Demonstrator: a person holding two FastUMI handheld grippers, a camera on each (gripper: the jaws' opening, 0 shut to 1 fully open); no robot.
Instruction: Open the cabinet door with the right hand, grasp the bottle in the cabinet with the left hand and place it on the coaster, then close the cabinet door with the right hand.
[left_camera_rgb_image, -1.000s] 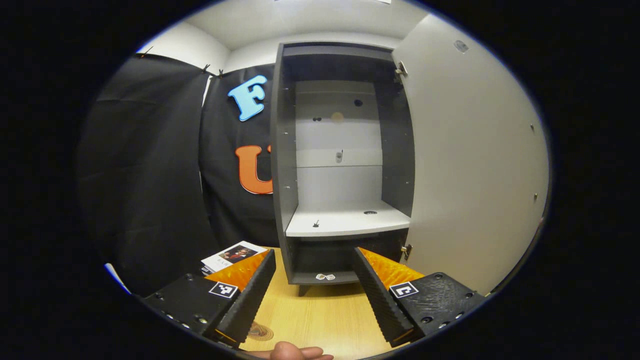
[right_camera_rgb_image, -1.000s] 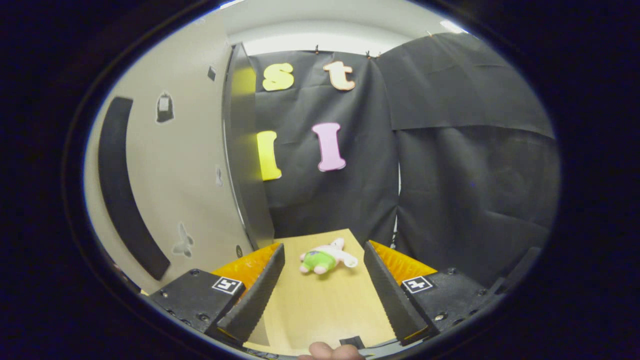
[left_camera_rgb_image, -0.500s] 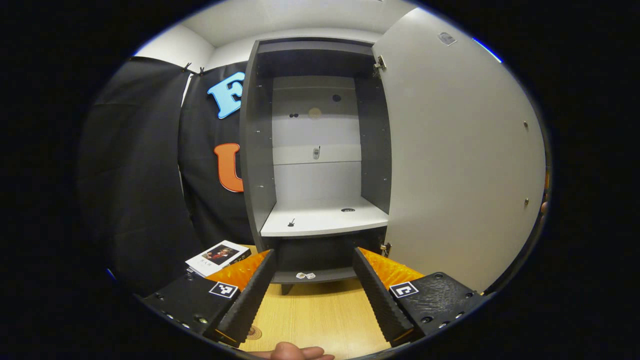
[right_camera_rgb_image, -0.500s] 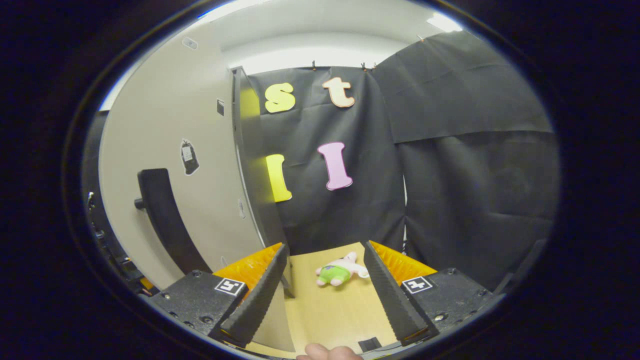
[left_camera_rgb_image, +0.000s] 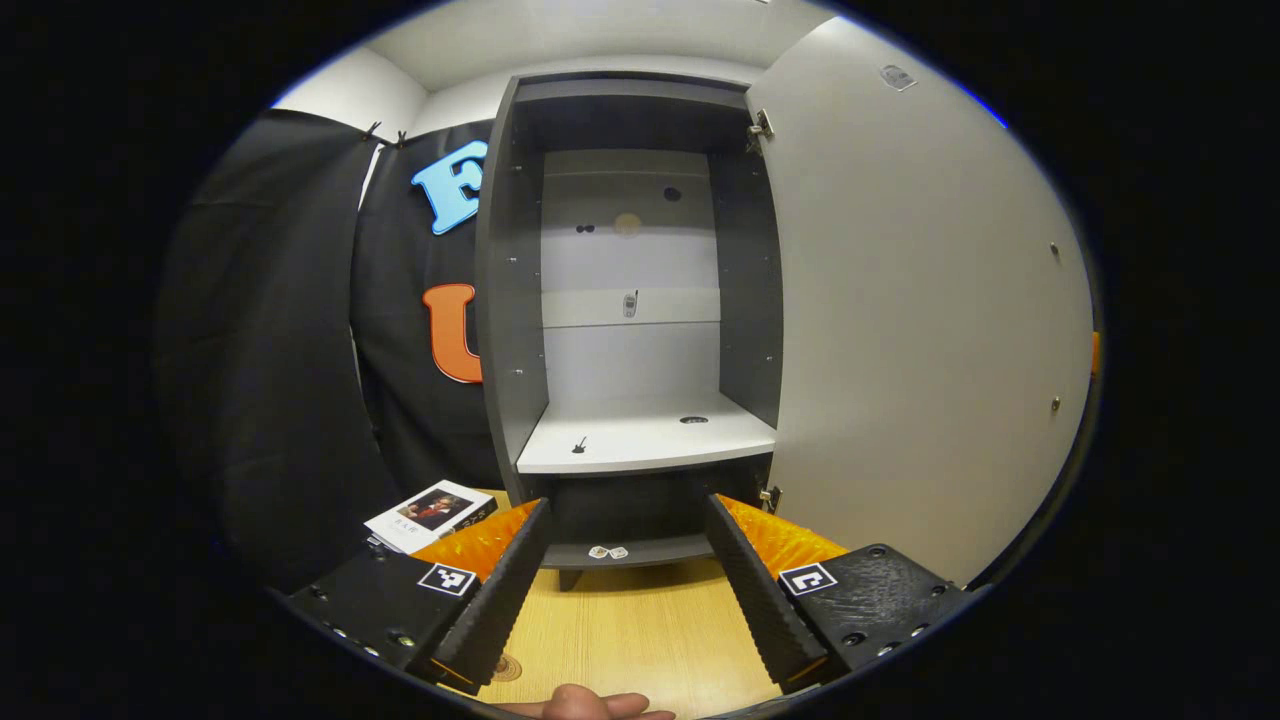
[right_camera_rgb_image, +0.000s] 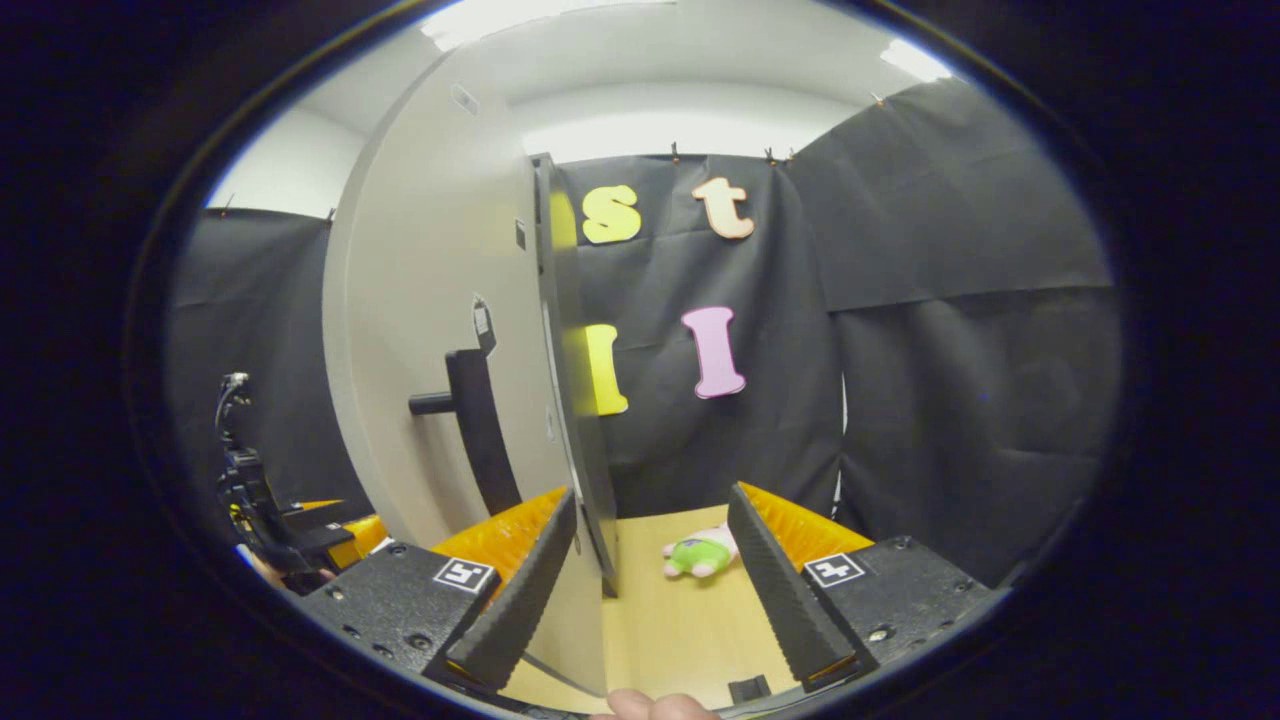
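Cabinet door stands wide open (shelf bare). Left claw gapes empty before the cabinet; right claw gapes beside the door's edge.

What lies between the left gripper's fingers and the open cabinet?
In the left gripper view, only bare wooden table lies between the left gripper and the cabinet.

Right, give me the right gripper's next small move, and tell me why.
Probably swing the right gripper left onto the outer face of the cabinet door, by the black handle, and begin pushing it shut. The door stands wide open, the cabinet shelf holds no bottle, and both the right gripper and the left gripper are open, holding nothing.
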